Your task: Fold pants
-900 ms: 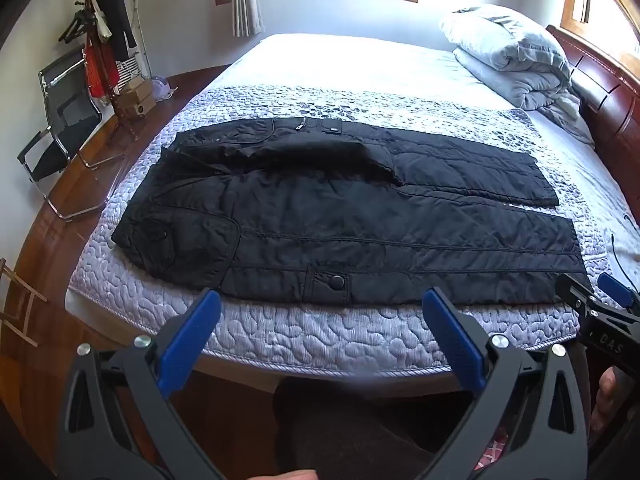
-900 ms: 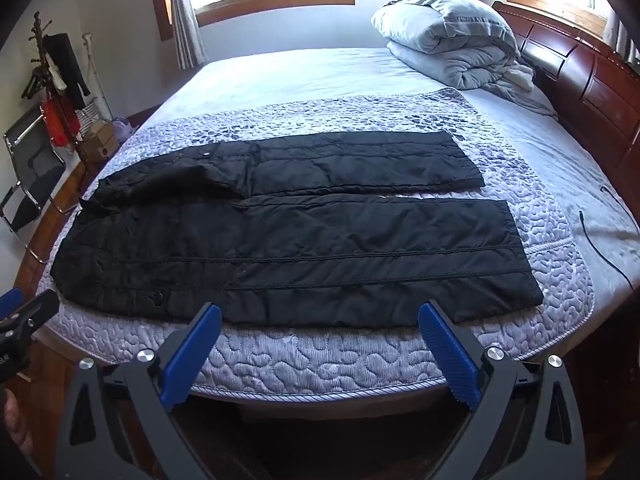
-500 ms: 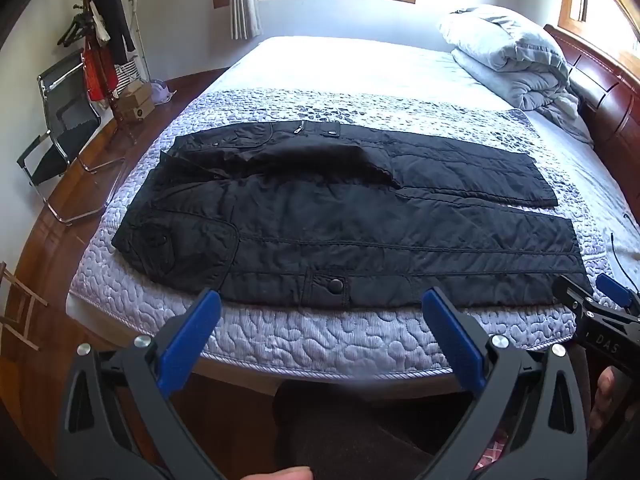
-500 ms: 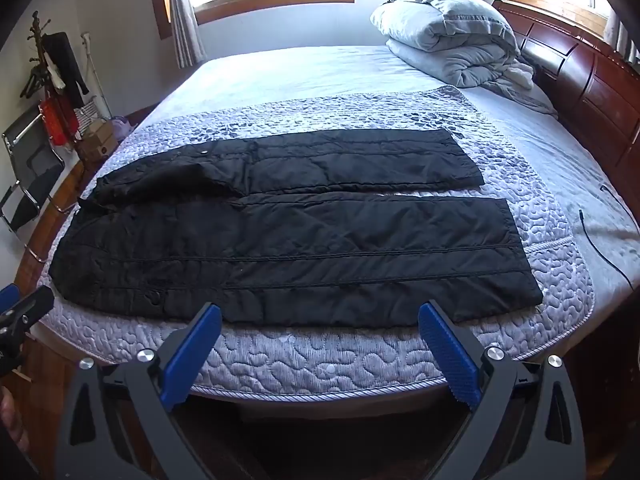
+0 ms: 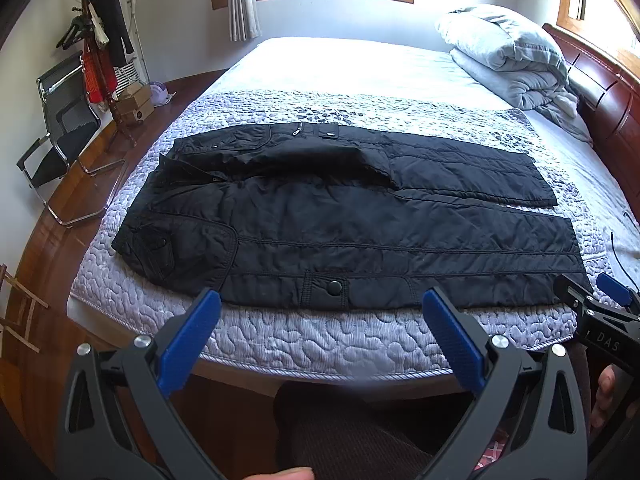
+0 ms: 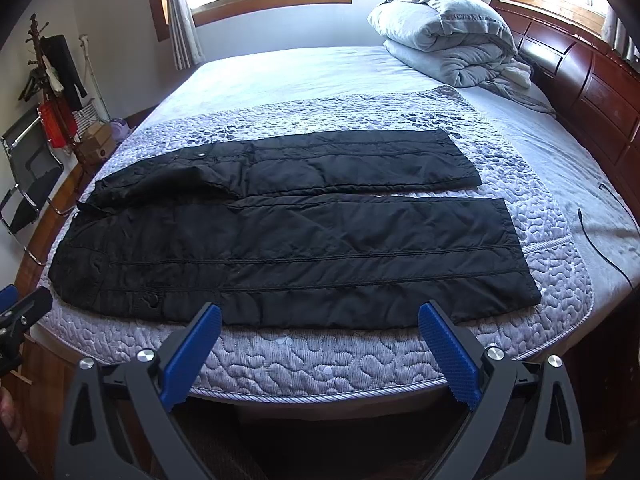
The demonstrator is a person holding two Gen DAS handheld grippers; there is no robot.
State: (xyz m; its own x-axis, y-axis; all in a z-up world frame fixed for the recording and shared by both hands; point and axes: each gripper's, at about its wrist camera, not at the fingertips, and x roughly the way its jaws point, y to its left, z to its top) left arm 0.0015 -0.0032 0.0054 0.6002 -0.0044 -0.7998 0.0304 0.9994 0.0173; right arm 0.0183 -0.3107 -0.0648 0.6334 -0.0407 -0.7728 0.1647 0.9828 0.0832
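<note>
Black quilted pants (image 5: 344,216) lie flat on the grey quilted bed cover (image 5: 320,340), waist to the left and both legs running right; they also show in the right wrist view (image 6: 280,240). My left gripper (image 5: 320,312) is open and empty, held just off the near bed edge, in front of the waist end and the snap button (image 5: 334,288). My right gripper (image 6: 320,320) is open and empty, off the near edge in front of the near leg. The right gripper also shows at the right edge of the left wrist view (image 5: 592,296).
A folded grey duvet (image 6: 444,36) lies at the far right by the wooden headboard (image 6: 592,92). A black cable (image 6: 600,232) lies on the bed's right side. A chair (image 5: 64,136), coat rack (image 5: 100,40) and boxes (image 5: 134,104) stand left on the wooden floor.
Both grippers have crept slightly towards the bed, staying open. The pants have not moved.
</note>
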